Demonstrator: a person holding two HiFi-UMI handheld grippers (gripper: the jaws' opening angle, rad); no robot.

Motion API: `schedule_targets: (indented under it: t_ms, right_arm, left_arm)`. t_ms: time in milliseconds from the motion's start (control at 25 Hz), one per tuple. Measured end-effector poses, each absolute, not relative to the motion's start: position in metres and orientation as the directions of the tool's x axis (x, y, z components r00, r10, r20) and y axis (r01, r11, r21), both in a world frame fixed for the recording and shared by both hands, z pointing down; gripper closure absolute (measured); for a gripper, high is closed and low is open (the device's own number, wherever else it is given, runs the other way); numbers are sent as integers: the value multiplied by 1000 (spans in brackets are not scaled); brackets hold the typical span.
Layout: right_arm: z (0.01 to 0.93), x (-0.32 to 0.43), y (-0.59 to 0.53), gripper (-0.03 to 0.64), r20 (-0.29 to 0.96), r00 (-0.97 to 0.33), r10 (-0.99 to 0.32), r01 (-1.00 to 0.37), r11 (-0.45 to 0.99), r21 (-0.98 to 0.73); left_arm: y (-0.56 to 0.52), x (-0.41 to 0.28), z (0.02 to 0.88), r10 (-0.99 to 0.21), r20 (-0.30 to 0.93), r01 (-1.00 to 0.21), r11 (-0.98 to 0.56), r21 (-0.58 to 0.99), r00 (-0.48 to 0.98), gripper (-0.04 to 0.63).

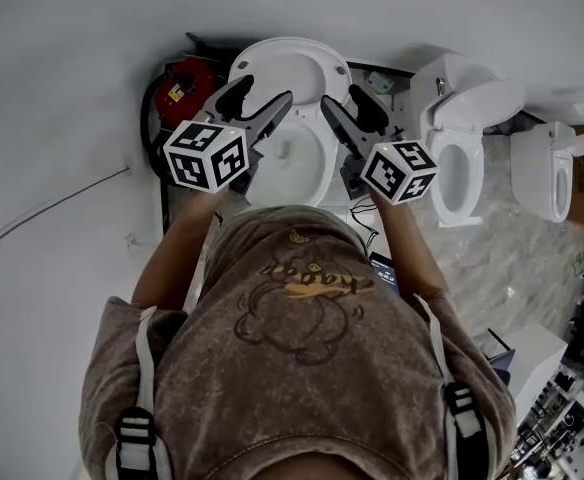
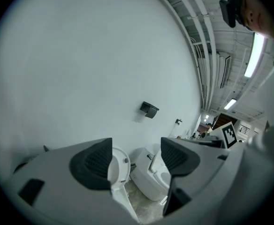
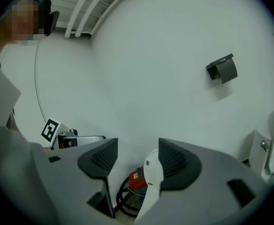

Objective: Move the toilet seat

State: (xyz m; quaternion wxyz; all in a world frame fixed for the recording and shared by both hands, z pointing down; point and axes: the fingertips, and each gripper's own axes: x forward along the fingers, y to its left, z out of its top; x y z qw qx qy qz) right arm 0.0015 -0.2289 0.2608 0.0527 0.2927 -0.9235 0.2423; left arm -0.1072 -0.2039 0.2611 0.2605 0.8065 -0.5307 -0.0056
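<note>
Over the toilet bowl [image 1: 307, 163], left gripper [image 1: 264, 93] and right gripper [image 1: 342, 98] both have jaws spread, nothing pinched. Toilet seat [image 1: 290, 68] is raised, leaning back at the wall [image 1: 72, 88], right by the jaw tips; contact unclear

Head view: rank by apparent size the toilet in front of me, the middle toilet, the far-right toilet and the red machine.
1. The front toilet and the middle toilet look about equal. The front one is nearer and partly covered, so I won't rank them.
2. The far-right toilet.
3. The red machine, only partly visible.
</note>
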Motion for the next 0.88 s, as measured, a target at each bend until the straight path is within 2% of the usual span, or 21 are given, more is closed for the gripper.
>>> schedule_targets:
  t_ms: [240,360,560,640,880]
  right_arm:
    - [242,4,-209,353,202,-831,-518,-555,752,-355]
    - [233,13,-208,395,159,-810,-565,-583,747,-320]
    - [233,29,-208,492,118,-769,-628,-628,711,-315]
    - [235,29,-206,519,118,-770,-627,-629,715,-305]
    - [236,34,-203,590,123,-753,-646,-652,707,-274]
  left_arm:
    - [-189,-109,244,-878,224,-880,-339,333,423,276]
    - [-184,-112,236,-890,187,-888,-353,293,416,288]
    - [-181,-124,236,-911,157,-900,-326,289,380,403]
    - [-181,-128,236,-917,151,-904,-315,289,368,459]
    - [-178,-131,233,-928,108,-904,-315,287,358,574]
